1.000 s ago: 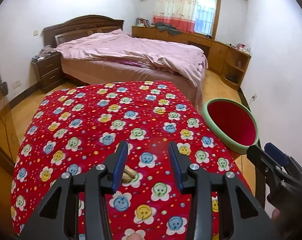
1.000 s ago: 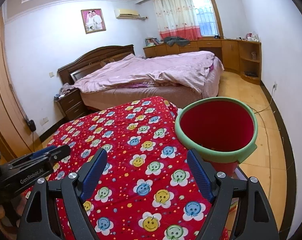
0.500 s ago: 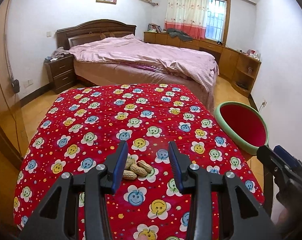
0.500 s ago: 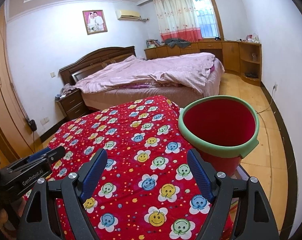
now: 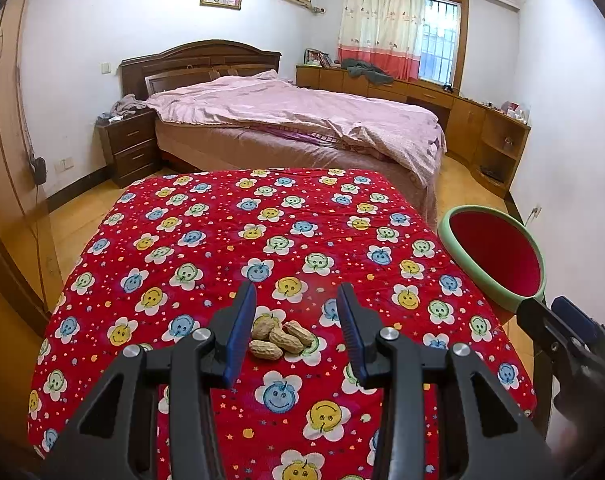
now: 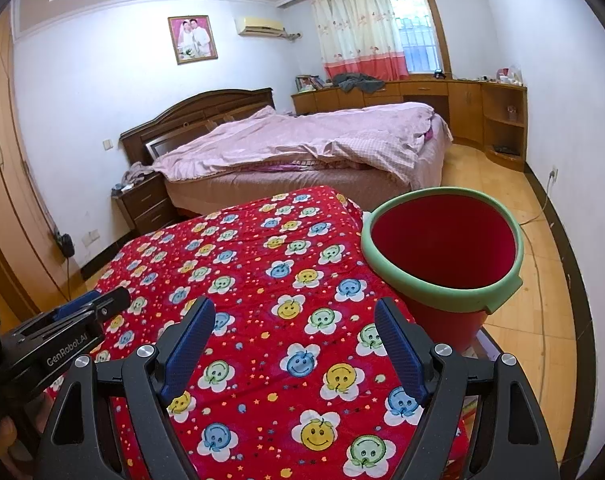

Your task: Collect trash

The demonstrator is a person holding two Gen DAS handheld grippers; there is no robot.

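Note:
A small pile of peanuts in their shells point(image 5: 280, 339) lies on the red smiley-flower cloth point(image 5: 222, 240) of the table. My left gripper point(image 5: 296, 334) is open and empty, raised above the cloth, with the peanuts showing between its fingers, closer to the left one. A red bin with a green rim point(image 5: 496, 254) stands off the table's right edge; it also shows in the right wrist view point(image 6: 442, 244). My right gripper point(image 6: 294, 352) is open and empty over the cloth, left of the bin. The peanuts are hidden in the right wrist view.
A bed with a pink cover point(image 5: 302, 120) stands beyond the table. A nightstand point(image 5: 128, 146) is at its left, wooden cabinets point(image 5: 482, 128) along the far right wall. The left gripper's side shows at the left point(image 6: 54, 340) in the right wrist view.
My left gripper has pulled back and up, so the peanuts now show whole between its fingers. The right gripper has barely moved.

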